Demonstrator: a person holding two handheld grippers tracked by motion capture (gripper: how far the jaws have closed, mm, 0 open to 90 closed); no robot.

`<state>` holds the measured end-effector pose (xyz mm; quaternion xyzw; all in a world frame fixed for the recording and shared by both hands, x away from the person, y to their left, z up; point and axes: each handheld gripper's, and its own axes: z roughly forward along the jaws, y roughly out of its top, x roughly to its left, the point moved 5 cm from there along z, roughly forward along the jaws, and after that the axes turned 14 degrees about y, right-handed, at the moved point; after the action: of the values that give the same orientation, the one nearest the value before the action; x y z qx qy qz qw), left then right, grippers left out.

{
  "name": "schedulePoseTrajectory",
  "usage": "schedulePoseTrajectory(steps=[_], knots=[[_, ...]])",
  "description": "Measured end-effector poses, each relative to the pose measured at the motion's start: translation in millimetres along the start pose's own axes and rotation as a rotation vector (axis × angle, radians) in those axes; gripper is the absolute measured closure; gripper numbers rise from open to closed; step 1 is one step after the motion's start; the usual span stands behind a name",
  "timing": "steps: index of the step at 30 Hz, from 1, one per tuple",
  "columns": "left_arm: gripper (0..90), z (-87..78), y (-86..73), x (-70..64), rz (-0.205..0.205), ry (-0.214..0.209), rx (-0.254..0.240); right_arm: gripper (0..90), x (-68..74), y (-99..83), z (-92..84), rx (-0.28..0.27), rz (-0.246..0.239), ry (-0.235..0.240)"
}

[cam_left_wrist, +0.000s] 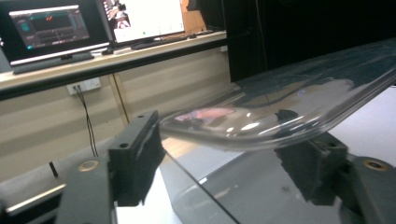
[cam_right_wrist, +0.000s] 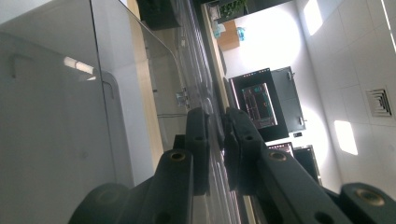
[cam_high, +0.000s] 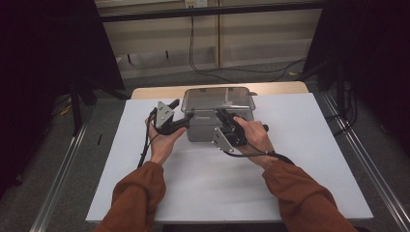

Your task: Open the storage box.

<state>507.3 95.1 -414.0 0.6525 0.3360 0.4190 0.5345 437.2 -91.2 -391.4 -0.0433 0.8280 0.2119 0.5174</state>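
Holding the clear lid point(cam_high: 218, 98) at its near edge, we work with both tools on a metal container point(cam_high: 208, 129) that stands near the far middle of the white desk point(cam_high: 300, 159), just before the wooden strip at the back. The right tool point(cam_high: 223, 116) has its jaws pressed together on the thin rim of the lid; in the right gripper view point(cam_right_wrist: 215, 140) the two black jaws meet with only the transparent edge between them, so this side is clamped and, we judge, serves to keep the lid steady. The left tool point(cam_high: 187, 116) comes from the other side at the front left corner of the container. In the left gripper view point(cam_left_wrist: 219, 154) its jaws stand apart, one on each side of the curved lip of the lid point(cam_left_wrist: 280, 107), and the pads do not yet press on it, so we call it open around the lid and not gripping. We think the two tools are set on both sides so that the lid can be lifted level, without tilting or slipping. The lid seems to rest on the container, though we cannot tell if one edge is already raised.
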Motion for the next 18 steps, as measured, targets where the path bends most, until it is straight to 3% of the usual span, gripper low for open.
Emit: schedulePoseTrajectory(steps=[3, 8, 9, 15, 16, 18], knots=[[37.4, 0.4, 2.4, 1.4, -0.021, 0.009, -0.014, 80.2, 0.7, -1.4, 0.1, -0.003, 0.017, -0.002], [46.1, -0.5, 4.8, -3.3, 0.007, -0.008, -0.031, 79.3, -0.8, -2.0, -0.5, -0.015, 0.038, -0.003], [46.4, 0.1, 3.9, -4.6, 0.016, -0.01, -0.032, 78.5, -0.5, -2.9, -0.4, -0.025, 0.069, 0.006], [47.2, 1.5, 1.0, -4.3, 0.019, -0.011, -0.023, 76.6, 2.7, -4.2, 0.2, -0.038, 0.098, 0.016], [47.5, 1.2, 0.6, -3.6, 0.029, -0.012, -0.017, 73.3, 3.2, -5.0, 0.6, -0.047, 0.123, 0.021], [47.7, 1.6, 1.1, -4.4, 0.013, -0.008, -0.021, 70.5, 3.3, -5.7, 0.9, -0.053, 0.144, 0.026]])
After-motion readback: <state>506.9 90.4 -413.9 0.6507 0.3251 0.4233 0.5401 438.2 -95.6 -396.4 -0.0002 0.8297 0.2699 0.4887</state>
